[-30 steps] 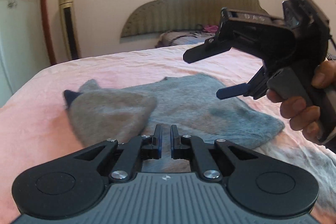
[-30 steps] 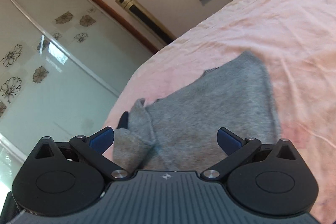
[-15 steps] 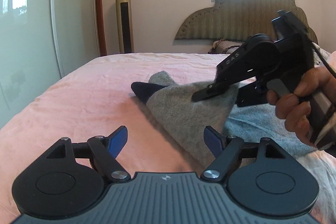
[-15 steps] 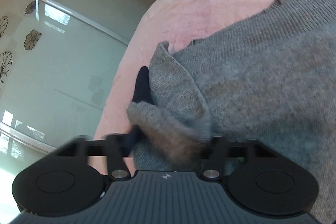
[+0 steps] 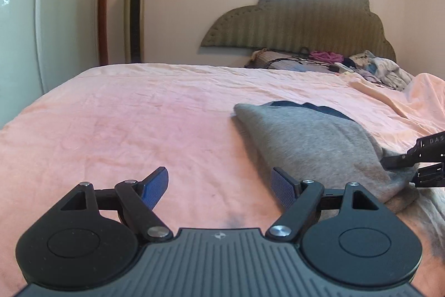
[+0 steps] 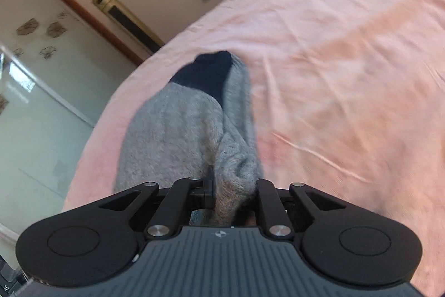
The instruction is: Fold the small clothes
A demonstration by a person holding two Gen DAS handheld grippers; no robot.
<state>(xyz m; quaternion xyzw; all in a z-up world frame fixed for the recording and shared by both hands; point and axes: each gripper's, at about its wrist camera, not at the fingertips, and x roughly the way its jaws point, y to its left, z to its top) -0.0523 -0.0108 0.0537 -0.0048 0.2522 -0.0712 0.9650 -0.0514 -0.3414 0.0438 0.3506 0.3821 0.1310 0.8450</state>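
Note:
A small grey knit sweater with dark navy trim lies folded over on the pink bed sheet. My right gripper is shut on a bunched grey fold of the sweater and holds it up off the sheet. In the left wrist view the right gripper shows at the right edge, pinching the sweater's near end. My left gripper is open and empty, low over the bare sheet to the left of the sweater.
A padded headboard and a pile of clothes and cables are at the bed's far end. A gold tower fan and a glass sliding wardrobe door stand to the left.
My left gripper opened and moved left, away from the sweater. My right gripper closed on the sweater's folded edge and pulled it over, so the garment now lies narrower.

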